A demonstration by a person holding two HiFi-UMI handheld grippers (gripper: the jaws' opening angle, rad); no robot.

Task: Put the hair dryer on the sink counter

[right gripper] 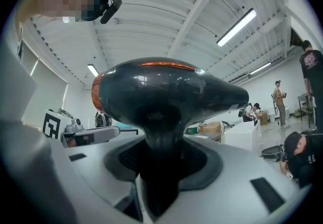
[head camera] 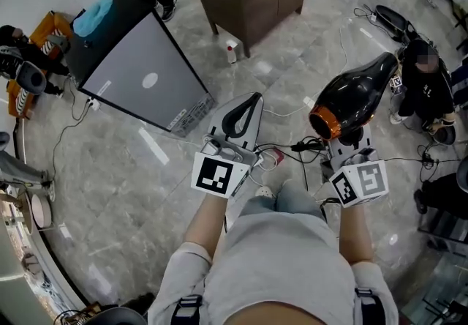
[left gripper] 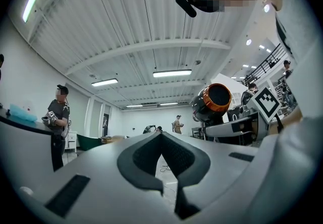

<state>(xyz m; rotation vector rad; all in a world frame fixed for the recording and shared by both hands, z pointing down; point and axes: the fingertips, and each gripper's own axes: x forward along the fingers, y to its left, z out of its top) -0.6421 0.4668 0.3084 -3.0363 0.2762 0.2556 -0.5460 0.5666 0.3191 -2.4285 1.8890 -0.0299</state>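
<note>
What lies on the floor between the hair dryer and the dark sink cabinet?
In the head view, only bare marble floor and a thin white cable; a spray bottle stands aside, by the sink cabinet.

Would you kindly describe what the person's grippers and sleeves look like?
Both the left gripper and right gripper are pale grey with dark textured pads. Each carries a white cube with black square markers. The person wears short light grey sleeves.
</note>
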